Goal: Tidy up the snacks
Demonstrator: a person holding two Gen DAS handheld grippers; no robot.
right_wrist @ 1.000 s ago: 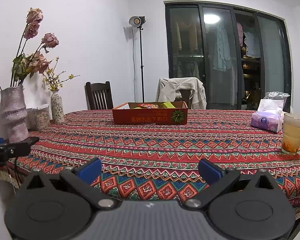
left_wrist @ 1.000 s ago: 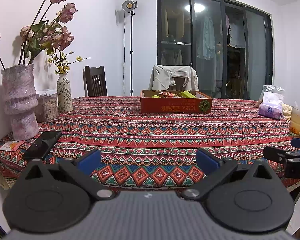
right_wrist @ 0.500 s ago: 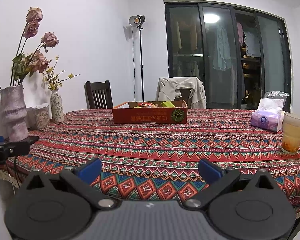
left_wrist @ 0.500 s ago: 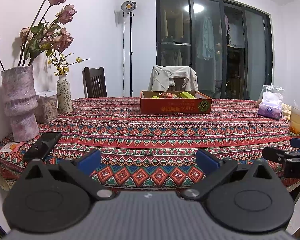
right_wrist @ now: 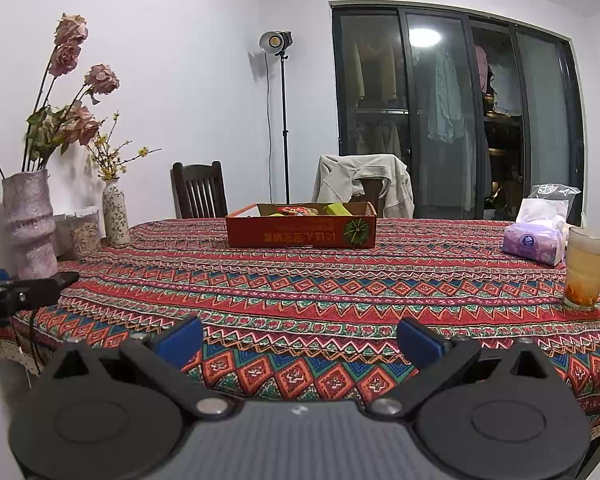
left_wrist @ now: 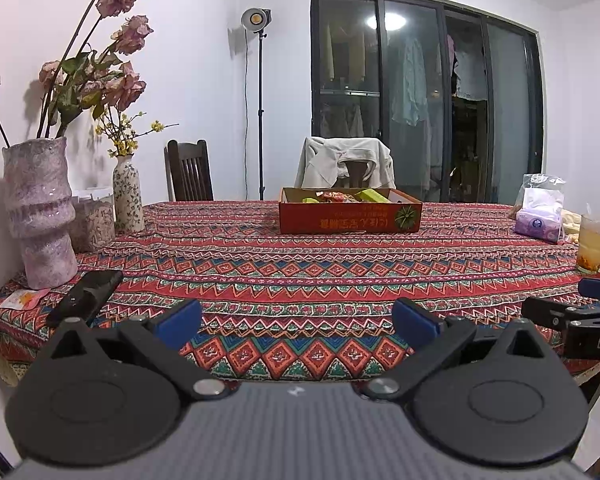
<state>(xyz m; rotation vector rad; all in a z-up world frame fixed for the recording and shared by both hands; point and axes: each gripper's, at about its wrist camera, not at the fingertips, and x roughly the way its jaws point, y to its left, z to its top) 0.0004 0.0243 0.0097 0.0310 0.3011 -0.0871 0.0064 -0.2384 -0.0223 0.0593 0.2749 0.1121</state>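
Left of the left gripper [left_wrist: 296, 322] stand a vase [left_wrist: 38, 212] with dried roses and a smaller vase [left_wrist: 127, 196]; a phone [left_wrist: 86, 296] lies just ahead of its left finger. Both grippers hang at the near edge of the table [left_wrist: 300, 272], jaws spread wide and holding nothing. Far ahead, between the two, sits the box [left_wrist: 350, 216] with the snacks [left_wrist: 338, 197] inside. Right of the right gripper [right_wrist: 300, 340] are a tissue pack [right_wrist: 536, 240] and a glass [right_wrist: 588, 266].
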